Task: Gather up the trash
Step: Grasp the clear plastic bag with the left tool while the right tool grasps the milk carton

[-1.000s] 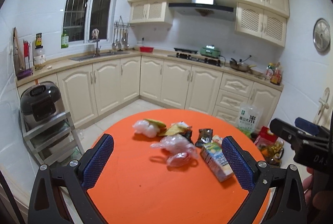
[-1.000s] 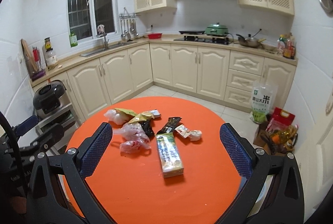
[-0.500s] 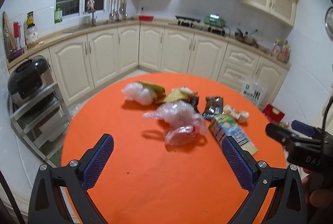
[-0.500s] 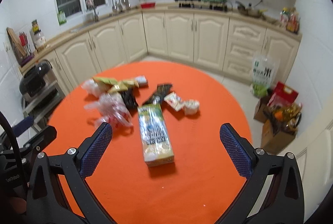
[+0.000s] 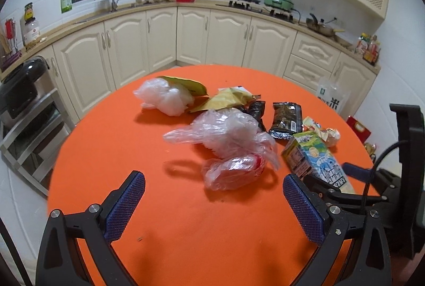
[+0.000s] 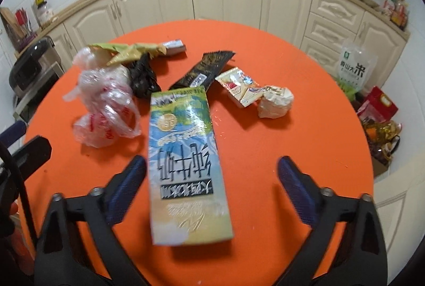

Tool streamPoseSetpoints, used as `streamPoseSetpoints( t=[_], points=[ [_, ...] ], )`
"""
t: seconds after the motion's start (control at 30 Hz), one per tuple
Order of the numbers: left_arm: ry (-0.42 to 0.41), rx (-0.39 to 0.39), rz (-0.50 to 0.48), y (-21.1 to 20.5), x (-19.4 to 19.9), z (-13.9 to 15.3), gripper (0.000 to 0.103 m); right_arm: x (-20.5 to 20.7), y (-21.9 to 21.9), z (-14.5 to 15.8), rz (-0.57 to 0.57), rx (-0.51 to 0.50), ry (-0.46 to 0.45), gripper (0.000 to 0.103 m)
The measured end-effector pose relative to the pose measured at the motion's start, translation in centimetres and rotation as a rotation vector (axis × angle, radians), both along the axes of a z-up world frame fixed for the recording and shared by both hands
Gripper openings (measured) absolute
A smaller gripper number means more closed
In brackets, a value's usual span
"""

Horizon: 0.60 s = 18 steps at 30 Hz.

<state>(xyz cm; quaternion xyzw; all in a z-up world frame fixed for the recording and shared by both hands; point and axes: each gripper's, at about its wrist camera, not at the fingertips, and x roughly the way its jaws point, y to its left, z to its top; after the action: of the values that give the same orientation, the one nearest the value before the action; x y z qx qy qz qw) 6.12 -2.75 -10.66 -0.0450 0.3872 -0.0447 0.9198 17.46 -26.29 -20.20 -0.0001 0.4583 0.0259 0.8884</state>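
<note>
Trash lies on a round orange table [image 5: 111, 142]. A clear plastic bag with red print [image 5: 233, 171] lies just ahead of my open left gripper [image 5: 212, 203]. Behind it are a larger clear bag [image 5: 225, 131], a white bag [image 5: 164, 97], yellow wrappers [image 5: 228, 98] and a black wrapper [image 5: 285, 118]. A flattened milk carton [image 6: 183, 161] lies between the fingers of my open right gripper [image 6: 212, 185], not gripped. A crumpled paper ball [image 6: 276, 101] and a small wrapper [image 6: 236, 85] lie beyond it.
Cream kitchen cabinets [image 5: 228, 38] curve behind the table. A rice cooker on a metal rack [image 5: 21, 89] stands at left. A rice bag [image 6: 356, 68] and boxes of goods [image 6: 379, 113] sit on the floor at right.
Both grippers have moved forward and down toward the table. The milk carton now lies between the right gripper's fingers. The red-print bag is closer to the left gripper.
</note>
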Motion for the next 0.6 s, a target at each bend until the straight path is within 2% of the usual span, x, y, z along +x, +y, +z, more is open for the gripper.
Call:
streamPoseSetpoints(
  t=[0.03,0.07,0.33,0.47,0.5,0.57,0.6],
  points=[
    [0.007,-0.001,-0.003,-0.2,1.2,0.0,0.102,0.1,-0.2,-0.1,0.009,0.007,0.0,0.056],
    [0.012,-0.002,-0.006,-0.3,2.4,0.0,0.102,0.2,-0.3,-0.2,0.013,0.008,0.002,0.045],
    [0.049,0.017,0.014,-1.0,10.2,-2.1,0.102,-0.2,-2.7,0.1,-0.001,0.048,-0.017,0.046],
    [0.109,0.058,0.019,-1.5,13.8,-3.8,0.1,-0.4,-3.1,0.3,-0.007,0.056,-0.019,0.046],
    [0.116,0.028,0.004,-1.4,14.9,-3.9,0.096,-0.4,-3.1,0.3,-0.012,0.061,-0.018,0.046],
    [0.126,-0.073,-0.032,-0.9,16.5,-3.9,0.057,-0.7,-3.2,0.3,-0.015,0.063,-0.019,0.046],
    [0.137,-0.087,-0.037,-0.9,17.1,-3.9,0.054,-0.8,-3.1,0.4,-0.015,0.065,-0.02,0.046]
  ],
)
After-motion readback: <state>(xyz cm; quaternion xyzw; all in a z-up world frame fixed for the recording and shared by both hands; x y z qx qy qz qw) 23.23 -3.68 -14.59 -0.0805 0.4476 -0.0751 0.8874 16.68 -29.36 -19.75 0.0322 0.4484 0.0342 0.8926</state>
